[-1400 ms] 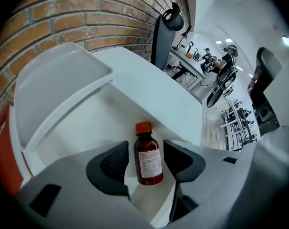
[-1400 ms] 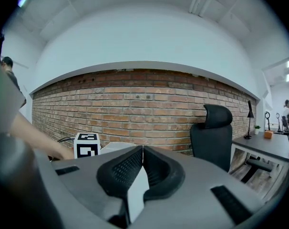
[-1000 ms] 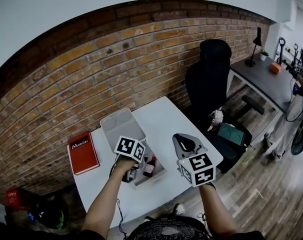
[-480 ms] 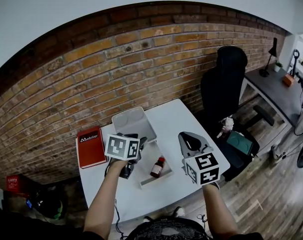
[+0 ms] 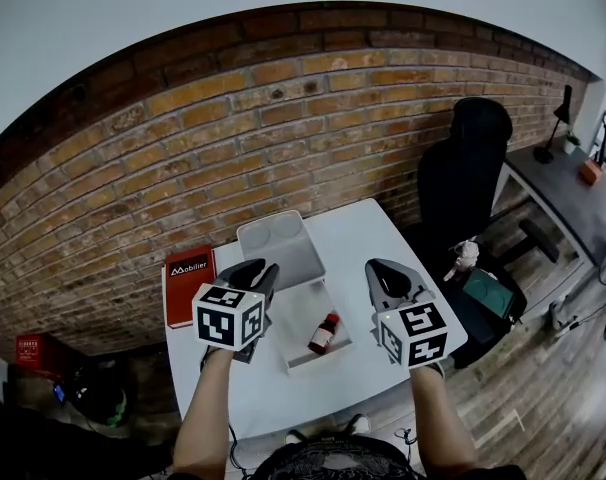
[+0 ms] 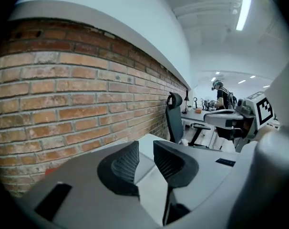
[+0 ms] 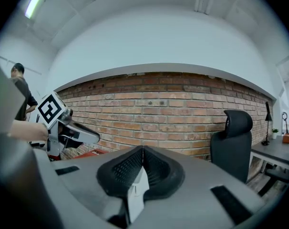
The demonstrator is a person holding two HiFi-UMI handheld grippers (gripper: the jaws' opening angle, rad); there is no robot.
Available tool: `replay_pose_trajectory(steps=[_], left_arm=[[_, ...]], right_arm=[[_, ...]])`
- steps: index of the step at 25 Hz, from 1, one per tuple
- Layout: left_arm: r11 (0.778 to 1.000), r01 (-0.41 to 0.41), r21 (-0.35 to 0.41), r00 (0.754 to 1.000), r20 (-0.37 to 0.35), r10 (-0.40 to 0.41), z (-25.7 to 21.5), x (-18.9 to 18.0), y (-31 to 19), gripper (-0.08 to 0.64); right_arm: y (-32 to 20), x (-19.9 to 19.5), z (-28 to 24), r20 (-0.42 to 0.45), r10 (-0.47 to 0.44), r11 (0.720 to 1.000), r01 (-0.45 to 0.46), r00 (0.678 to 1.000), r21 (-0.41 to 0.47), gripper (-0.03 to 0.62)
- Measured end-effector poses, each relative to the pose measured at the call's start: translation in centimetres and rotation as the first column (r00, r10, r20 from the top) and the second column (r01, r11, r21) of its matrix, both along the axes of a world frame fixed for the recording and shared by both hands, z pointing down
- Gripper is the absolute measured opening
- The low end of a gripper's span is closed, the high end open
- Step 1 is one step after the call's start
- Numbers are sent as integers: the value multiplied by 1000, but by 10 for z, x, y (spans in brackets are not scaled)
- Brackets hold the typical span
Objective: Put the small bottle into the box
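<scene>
The job looks done: the bottle lies on its side in the box, which sits open on the counter. My left tool hangs clear above it, jaws closing on nothing. My right tool has its jaws together, empty. Counted — one bottle, one box, two tools, one red book.
</scene>
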State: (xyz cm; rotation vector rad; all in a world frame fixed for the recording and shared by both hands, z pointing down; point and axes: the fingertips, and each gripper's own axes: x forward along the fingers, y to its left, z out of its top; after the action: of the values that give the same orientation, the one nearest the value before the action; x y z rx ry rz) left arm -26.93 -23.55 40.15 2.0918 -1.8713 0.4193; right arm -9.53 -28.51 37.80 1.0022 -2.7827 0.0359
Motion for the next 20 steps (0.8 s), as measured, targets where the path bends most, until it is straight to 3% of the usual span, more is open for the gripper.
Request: replay_pose_trajectory(steps=[6,10,20], left_arm=[[984,118,130,993,17,-121,-15,-18,22,73],[967,184,176,979,53,-195,-15,-32,34,51],[961,194,199,975,71,-211,-21,-33,41,44]], right_arm=[[2,0,-7,20,-16,1000,16,1000,9,20],[4,-1,-11,27,-27,1000,26,999,16,20],[9,-5,-12,19,-35,999,34,999,25,20]])
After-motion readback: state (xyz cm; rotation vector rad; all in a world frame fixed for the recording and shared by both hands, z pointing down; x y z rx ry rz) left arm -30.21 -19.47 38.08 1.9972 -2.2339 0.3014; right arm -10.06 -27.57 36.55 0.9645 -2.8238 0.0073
